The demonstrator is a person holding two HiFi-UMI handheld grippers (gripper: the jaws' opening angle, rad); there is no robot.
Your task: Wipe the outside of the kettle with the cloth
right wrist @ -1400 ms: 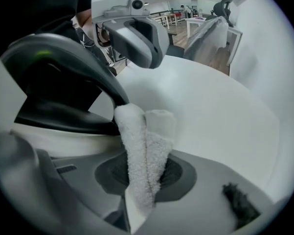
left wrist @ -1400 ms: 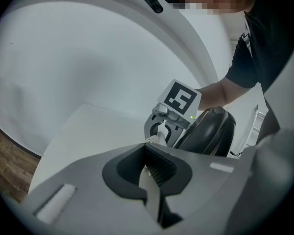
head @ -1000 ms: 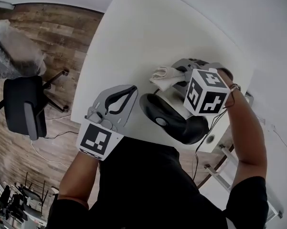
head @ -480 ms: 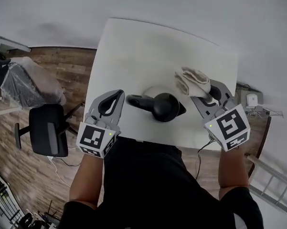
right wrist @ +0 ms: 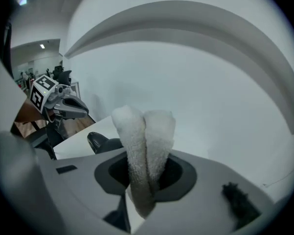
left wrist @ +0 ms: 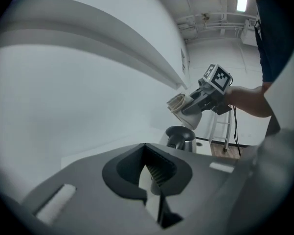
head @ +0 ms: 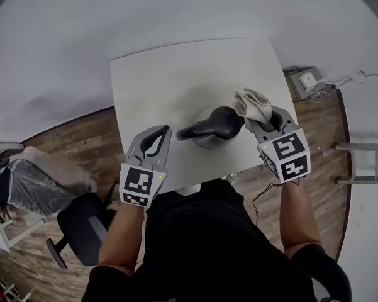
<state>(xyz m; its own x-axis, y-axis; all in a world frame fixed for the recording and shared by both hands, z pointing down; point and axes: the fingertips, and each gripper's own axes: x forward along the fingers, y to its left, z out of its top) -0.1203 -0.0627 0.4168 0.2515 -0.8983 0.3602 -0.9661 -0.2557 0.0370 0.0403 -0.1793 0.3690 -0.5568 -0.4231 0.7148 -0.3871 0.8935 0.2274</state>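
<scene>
The kettle (left wrist: 181, 137) has its base hidden behind the left gripper (left wrist: 151, 168), and above the kettle the cloth (right wrist: 147, 131) has its lower end buried between the jaws of the right gripper (right wrist: 144, 175).

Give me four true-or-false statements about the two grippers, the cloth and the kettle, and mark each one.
1. The right gripper has the cloth clamped between its jaws. True.
2. The left gripper grips the kettle by its handle. False: its jaws are together on nothing, and it is beside the kettle, apart from it.
3. The kettle stands upright on the white table. True.
4. The cloth lies spread flat on the table. False: it is bunched up and held off the table by the right gripper.
</scene>
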